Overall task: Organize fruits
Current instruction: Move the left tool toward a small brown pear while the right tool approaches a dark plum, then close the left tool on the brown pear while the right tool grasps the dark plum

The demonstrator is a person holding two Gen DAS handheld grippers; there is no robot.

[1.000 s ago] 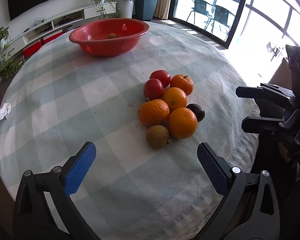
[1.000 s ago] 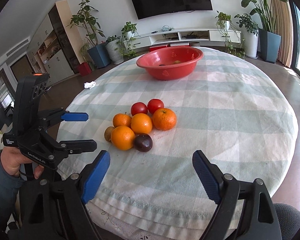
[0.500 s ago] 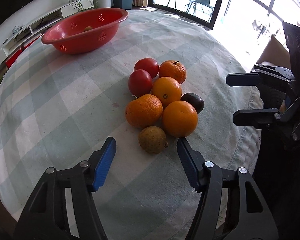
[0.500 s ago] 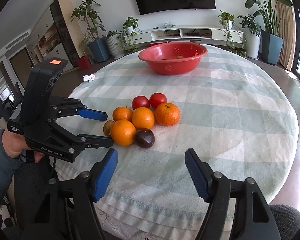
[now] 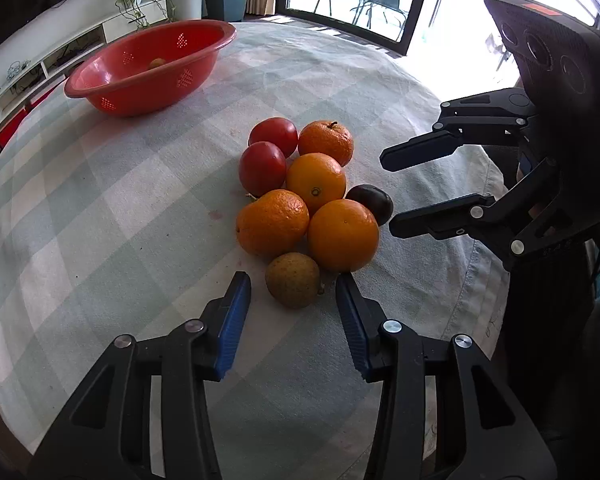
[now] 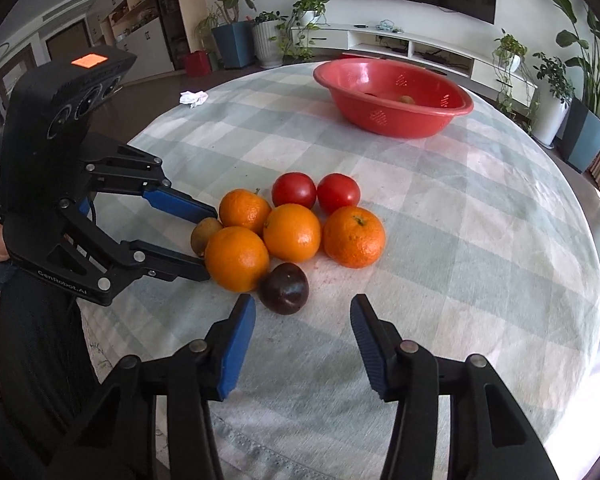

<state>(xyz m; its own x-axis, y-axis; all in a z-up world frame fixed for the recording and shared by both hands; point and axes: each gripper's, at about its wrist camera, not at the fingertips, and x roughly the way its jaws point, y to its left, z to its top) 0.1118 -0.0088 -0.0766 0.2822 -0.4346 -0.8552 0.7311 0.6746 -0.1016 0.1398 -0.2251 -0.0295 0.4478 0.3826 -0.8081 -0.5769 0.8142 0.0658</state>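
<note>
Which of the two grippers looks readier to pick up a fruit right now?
The left gripper, probably. Its closing jaws already flank the brown speckled round fruit, though neither pad presses on it yet. The right gripper is closing too, but the dark purple plum lies just ahead of its tips.

Fruit cluster point(image 5: 308, 200) crowds frame centre, red basin point(image 5: 148, 68) blocks upper left — bare tablecloth point(image 5: 100, 220) between, lower left open

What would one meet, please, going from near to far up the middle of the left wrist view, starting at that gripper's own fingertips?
Left gripper, jaws closing, pads not yet touching → brown kiwi-like fruit → nearest orange → middle orange → stemmed mandarin → red basket.
</note>
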